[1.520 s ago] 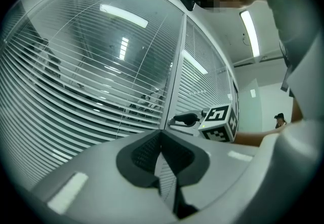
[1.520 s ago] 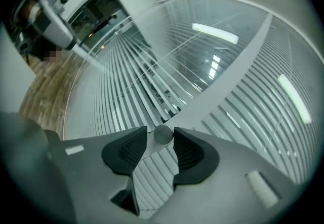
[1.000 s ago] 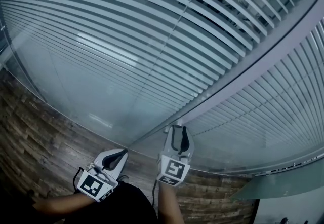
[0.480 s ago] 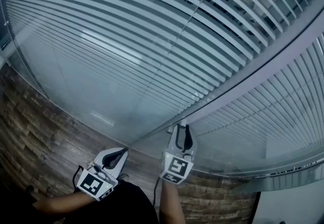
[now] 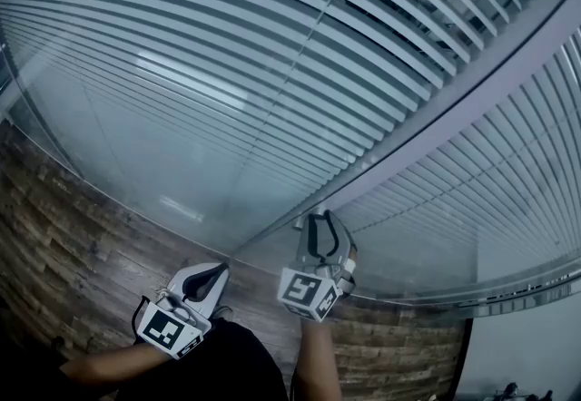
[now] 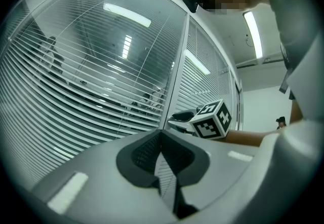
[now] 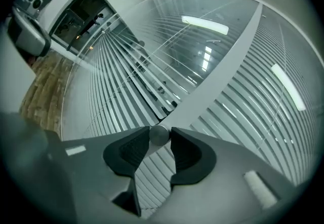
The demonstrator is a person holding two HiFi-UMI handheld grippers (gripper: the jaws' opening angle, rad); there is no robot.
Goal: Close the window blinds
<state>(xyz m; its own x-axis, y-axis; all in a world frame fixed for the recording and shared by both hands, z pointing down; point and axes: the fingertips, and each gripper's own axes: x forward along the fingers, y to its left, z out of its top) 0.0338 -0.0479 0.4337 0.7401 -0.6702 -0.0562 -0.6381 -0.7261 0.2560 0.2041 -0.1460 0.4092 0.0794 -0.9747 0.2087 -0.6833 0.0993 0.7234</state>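
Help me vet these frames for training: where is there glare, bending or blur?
Head view: the blinds bow into arcs, and a pale lamp reflection lies across them. Left gripper view: dark corners, bright lamp streaks. Right gripper view: the same dark corners, with lamp streaks; nothing badly blurred.

Standing here, I can't read any word, number, brand name or sign on the blinds, the glass, the frame or the floor. The only printed marks are black-and-white square patterns on the left cube (image 5: pixel 168 333) of the left gripper (image 5: pixel 219 272) and the right cube (image 5: pixel 304 292) of the right gripper (image 5: pixel 324 220). They are blocky codes, not letters or digits.
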